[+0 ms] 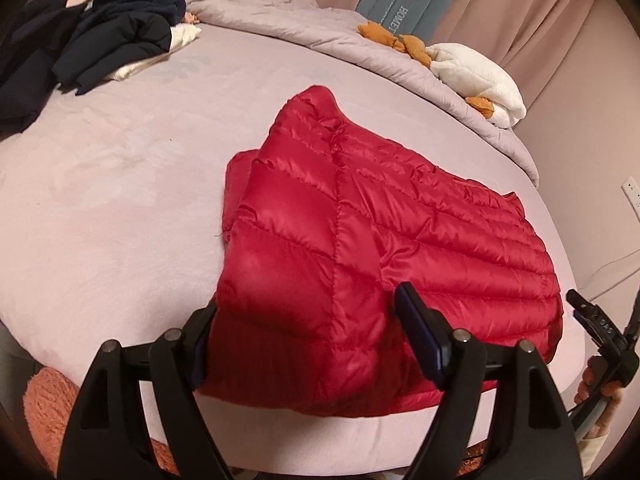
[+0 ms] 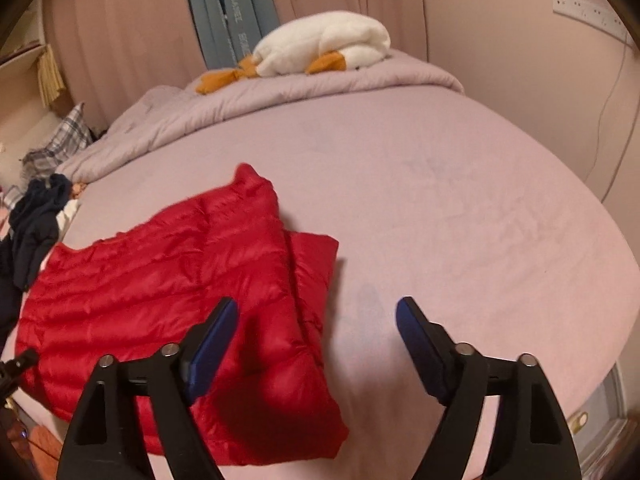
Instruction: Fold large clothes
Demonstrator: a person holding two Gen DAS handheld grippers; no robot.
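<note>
While a heap of dark clothes lies at the far left of the bed, the red down jacket rests folded on the pink sheet near the bed's front edge. In the left wrist view the left gripper hangs over the jacket's near hem with its fingers spread apart, the red quilting showing between them but no pad pressing on it. To the right of the jacket, at the frame's edge, part of the other tool shows with a hand around its handle. Along the far side of the bed runs a bunched grey quilt, and on it lies a white plush toy with orange parts.

In the right wrist view the jacket lies to the left, one folded panel jutting out toward the middle of the bed. The right gripper hovers at the jacket's right edge, its fingers wide apart: the left one over red fabric, the right one over bare sheet, gripping nothing. Behind the bed hang pinkish curtains.
</note>
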